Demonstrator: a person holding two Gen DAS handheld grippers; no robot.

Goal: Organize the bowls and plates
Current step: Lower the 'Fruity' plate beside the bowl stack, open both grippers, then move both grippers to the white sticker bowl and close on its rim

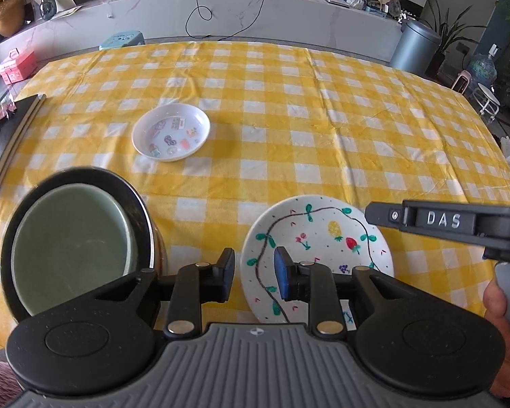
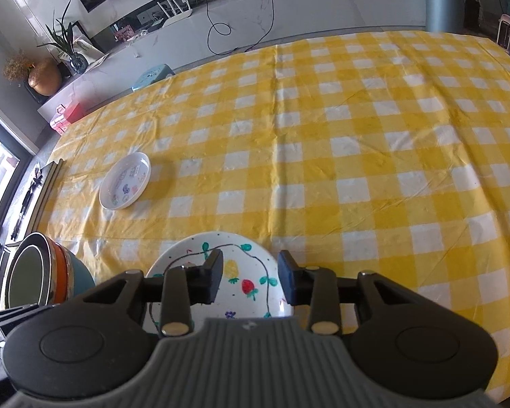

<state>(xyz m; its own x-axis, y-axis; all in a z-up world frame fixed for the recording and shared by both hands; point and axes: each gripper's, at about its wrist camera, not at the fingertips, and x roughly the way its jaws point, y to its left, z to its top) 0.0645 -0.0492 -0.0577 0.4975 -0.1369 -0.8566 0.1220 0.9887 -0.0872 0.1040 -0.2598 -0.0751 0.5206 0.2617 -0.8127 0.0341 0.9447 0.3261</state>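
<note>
A white plate with hand-drawn fruit and a vine (image 1: 323, 238) (image 2: 234, 258) lies near the table's front edge. My left gripper (image 1: 254, 277) is open, just above the plate's left rim. My right gripper (image 2: 250, 280) is open above the same plate; its side shows in the left wrist view (image 1: 442, 221). A stack of nested bowls (image 1: 74, 248) (image 2: 40, 278), pale green inside, stands at the front left. A small white dish with stickers (image 1: 171, 131) (image 2: 125, 181) lies farther back on the left.
The table has a yellow and white checked cloth (image 1: 289, 119) (image 2: 357, 153). A dark flat board (image 1: 6, 136) lies at the left edge. A counter with a router, cables and plants runs behind the table.
</note>
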